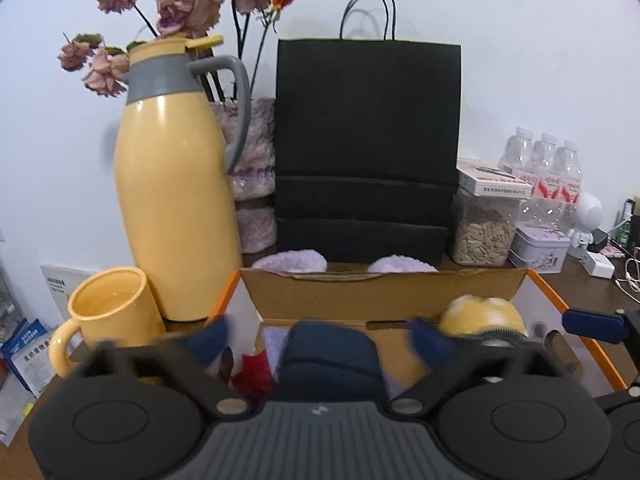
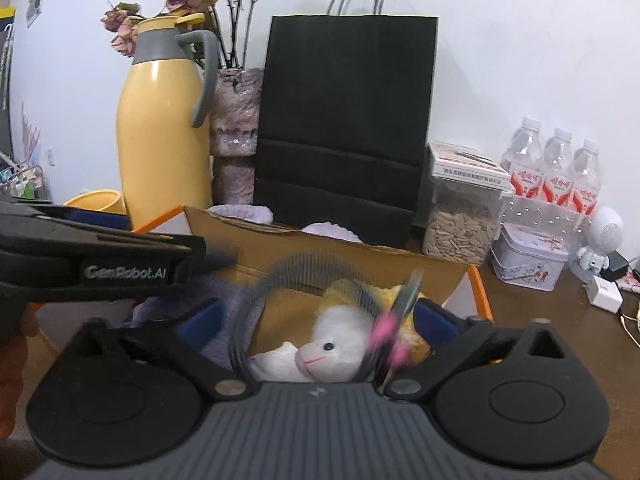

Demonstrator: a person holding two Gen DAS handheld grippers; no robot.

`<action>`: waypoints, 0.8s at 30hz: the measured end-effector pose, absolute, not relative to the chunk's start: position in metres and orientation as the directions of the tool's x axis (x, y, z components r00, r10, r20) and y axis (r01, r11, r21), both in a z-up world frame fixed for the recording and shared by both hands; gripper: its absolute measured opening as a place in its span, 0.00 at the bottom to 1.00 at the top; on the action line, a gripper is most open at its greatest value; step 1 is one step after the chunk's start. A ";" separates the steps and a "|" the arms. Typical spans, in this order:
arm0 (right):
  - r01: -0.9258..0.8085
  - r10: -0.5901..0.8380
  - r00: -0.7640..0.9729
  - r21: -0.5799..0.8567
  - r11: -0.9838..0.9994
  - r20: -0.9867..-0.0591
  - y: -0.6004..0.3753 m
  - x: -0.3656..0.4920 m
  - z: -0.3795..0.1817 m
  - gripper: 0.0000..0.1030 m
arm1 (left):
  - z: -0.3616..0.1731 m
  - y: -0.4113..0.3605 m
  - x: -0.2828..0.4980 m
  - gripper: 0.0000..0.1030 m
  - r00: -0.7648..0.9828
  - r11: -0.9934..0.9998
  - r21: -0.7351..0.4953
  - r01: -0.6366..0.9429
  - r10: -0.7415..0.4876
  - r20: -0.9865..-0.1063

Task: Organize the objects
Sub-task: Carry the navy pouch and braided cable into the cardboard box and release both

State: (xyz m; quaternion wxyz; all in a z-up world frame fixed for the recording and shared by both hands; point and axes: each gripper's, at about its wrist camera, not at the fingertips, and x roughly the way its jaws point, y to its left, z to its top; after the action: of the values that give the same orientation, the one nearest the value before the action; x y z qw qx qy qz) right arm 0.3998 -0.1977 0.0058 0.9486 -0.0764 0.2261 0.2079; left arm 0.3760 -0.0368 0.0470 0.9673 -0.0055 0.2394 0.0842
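An open cardboard box [image 1: 384,292] with orange edges lies right in front of both grippers. My left gripper [image 1: 320,342] stands open over its left half, with a dark navy pouch [image 1: 328,356] between the blue fingertips and untouched by either pad. A red item [image 1: 256,372] lies beside the pouch. My right gripper [image 2: 318,320] is open over the box [image 2: 304,248], above a white plush toy [image 2: 332,344] and a yellow plush [image 1: 480,314]. A blurred black toothed headband [image 2: 304,262] with pink bits arcs loose between its fingers.
A yellow thermos jug [image 1: 172,200] and yellow mug [image 1: 108,312] stand left of the box. Behind it are a black paper bag [image 1: 368,140], lilac fluffy slippers [image 1: 292,260] and a vase of dried roses [image 1: 256,168]. A seed jar [image 1: 484,232], tin [image 1: 540,248] and water bottles [image 1: 552,172] crowd the right.
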 end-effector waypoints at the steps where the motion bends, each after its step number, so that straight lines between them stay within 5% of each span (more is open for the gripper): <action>1: -0.428 0.362 0.809 -0.041 0.903 -0.462 -0.199 0.400 0.006 1.00 | 0.047 -0.037 0.375 1.00 0.874 0.985 0.034 -0.172 0.168 -0.455; 24: -0.435 0.387 0.821 -0.019 0.900 -0.420 -0.210 0.368 0.016 1.00 | 0.062 -0.037 0.339 1.00 0.894 0.986 -0.007 -0.165 0.147 -0.423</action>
State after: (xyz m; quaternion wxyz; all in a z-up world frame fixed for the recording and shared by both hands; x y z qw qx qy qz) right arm 0.3684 -0.2104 0.0164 0.9524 -0.0571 0.2075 0.2158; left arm 0.3388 -0.0370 0.0621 0.9730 -0.0214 0.2155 0.0801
